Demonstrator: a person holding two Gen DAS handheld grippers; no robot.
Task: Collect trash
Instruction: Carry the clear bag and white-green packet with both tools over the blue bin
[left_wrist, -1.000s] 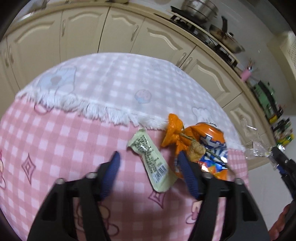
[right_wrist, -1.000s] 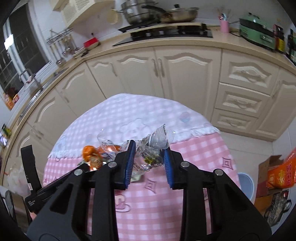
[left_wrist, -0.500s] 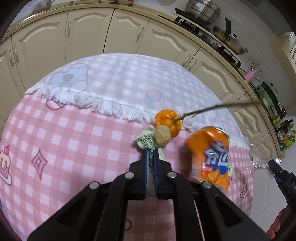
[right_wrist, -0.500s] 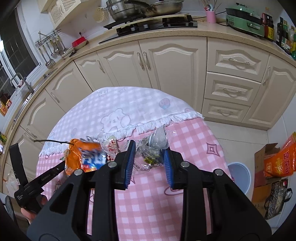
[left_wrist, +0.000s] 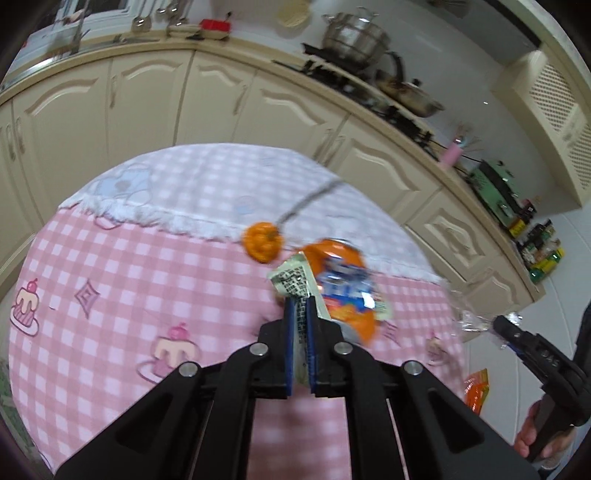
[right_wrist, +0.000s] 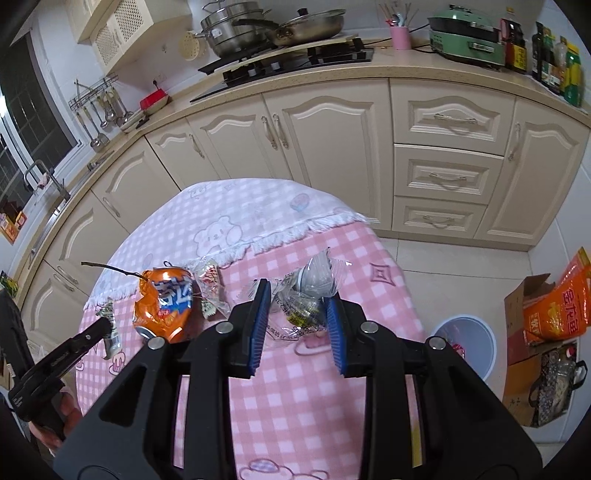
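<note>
While the left gripper (left_wrist: 300, 301) is clenched on the pale green wrapper (left_wrist: 291, 278), lifted above the tablecloth (right_wrist: 314, 398), the right gripper (right_wrist: 297, 295) grasps crumpled clear plastic (right_wrist: 306, 295). Step: carrying 2 pieces. Next: swing toward the white bin (right_wrist: 476, 332), release over it.

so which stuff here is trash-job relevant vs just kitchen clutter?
Job:
left gripper shut on green sachet
right gripper holding clear wrapper
crushed orange can
white bin

Clutter:
pots
pink cup
cardboard box
</note>
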